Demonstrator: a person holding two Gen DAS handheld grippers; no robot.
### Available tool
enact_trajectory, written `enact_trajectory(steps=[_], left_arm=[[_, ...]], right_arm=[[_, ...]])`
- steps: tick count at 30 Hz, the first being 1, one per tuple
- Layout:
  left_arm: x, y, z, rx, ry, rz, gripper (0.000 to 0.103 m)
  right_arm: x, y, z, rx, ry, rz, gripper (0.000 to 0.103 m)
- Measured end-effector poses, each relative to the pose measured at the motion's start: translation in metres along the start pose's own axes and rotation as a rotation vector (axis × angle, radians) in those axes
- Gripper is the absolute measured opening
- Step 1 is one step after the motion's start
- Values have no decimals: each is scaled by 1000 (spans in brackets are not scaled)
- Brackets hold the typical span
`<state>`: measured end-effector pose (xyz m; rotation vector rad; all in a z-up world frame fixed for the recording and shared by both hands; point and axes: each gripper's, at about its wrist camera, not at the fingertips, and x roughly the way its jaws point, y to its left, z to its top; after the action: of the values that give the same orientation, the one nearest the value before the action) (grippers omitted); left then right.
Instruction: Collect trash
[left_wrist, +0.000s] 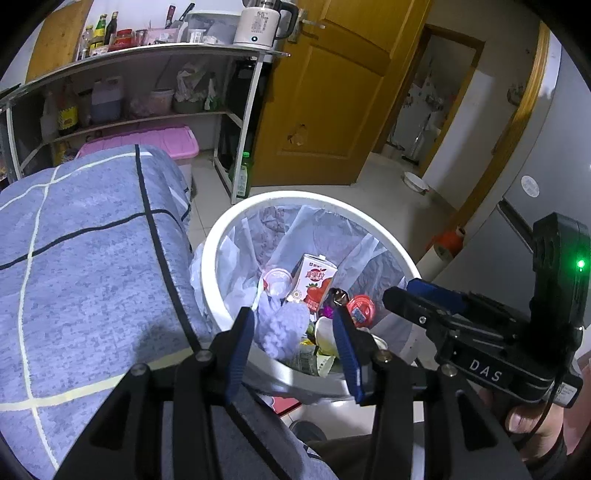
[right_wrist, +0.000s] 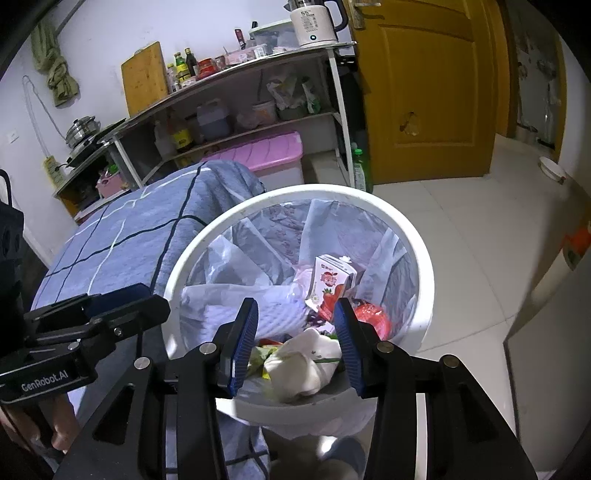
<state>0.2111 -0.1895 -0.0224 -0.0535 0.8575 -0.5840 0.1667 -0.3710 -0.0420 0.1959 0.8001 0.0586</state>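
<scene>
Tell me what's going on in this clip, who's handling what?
A person holds two handheld grippers over a white trash bin lined with a plastic bag, beside a blue checked bedspread. The left gripper and right gripper are both open and empty. Trash already lies inside: a strawberry carton, a red lid and crumpled white paper.

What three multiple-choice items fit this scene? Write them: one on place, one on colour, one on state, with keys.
1. Where is the juice carton?
A. on the shelf
B. inside the trash bin
C. on the blanket

2. What colour is the storage box lid?
A. pink
B. green
C. black

3. How do the right gripper's jaws stand?
A. shut on the carton
B. shut on nothing
C. open, empty

Key: B, the carton lies among the trash within the bin's rim; A, the lid under the shelf is pink; C, its jaws stand apart over the bin, touching nothing.
</scene>
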Motion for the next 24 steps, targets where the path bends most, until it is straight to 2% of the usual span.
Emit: enact_trajectory(steps=[10, 24], left_arm=[[-31, -4, -10, 7, -43, 19, 46], [-83, 0, -44, 1, -98, 83, 48]], right_arm=[[-27, 16, -8, -29, -28, 6, 44], [-66, 62, -29, -117, -74, 53, 44]])
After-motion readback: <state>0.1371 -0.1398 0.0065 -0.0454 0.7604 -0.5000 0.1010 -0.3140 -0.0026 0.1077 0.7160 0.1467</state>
